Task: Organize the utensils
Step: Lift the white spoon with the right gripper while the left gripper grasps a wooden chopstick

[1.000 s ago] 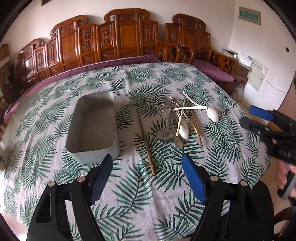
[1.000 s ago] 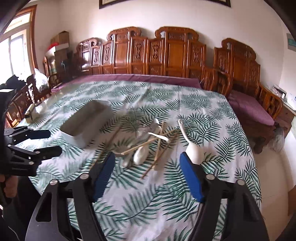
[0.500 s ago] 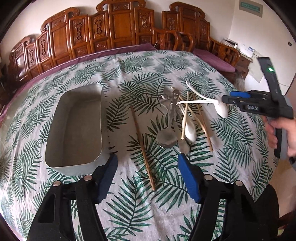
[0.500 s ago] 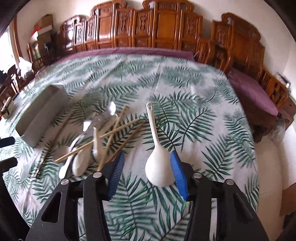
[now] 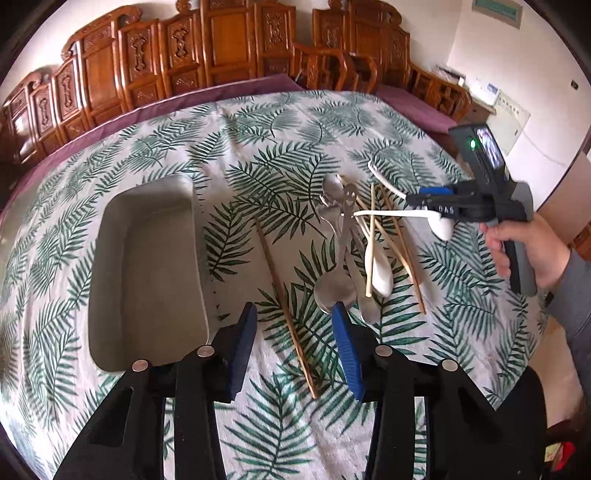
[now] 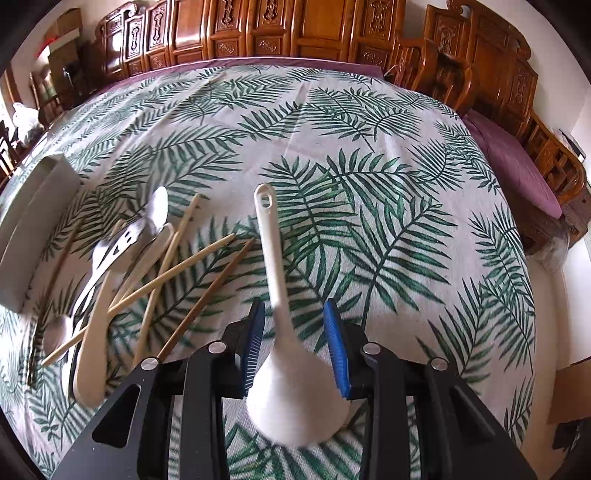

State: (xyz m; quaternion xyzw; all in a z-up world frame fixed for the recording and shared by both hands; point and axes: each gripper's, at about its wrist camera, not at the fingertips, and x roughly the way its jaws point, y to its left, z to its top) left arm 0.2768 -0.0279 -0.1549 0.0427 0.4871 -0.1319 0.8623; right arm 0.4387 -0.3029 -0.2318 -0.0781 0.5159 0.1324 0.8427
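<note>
1. White plastic ladle-type spoon (image 6: 280, 325): broad rounded bowl, long slim handle with a hanging hole at its end. It lies on the palm-leaf tablecloth (image 6: 388, 177), right of the utensil pile.
2. Right gripper (image 6: 294, 343): fingers apart, one blue pad on each side of the spoon's neck; contact with the pads cannot be confirmed.
3. Left gripper (image 5: 293, 343): fingers apart, straddling a single brown chopstick (image 5: 284, 306) without holding it.
4. Utensil pile: metal spoons (image 5: 334, 284), a smaller white spoon (image 5: 380, 273) and crossed bamboo chopsticks (image 5: 397, 243), overlapping each other.
5. Grey rectangular tray (image 5: 147, 266) sits left of the pile, beyond the single chopstick.
6. Spoon long axis: runs along the right gripper's fingers, bowl nearest the camera, handle pointing away toward the carved wooden chairs (image 6: 314, 33).
</note>
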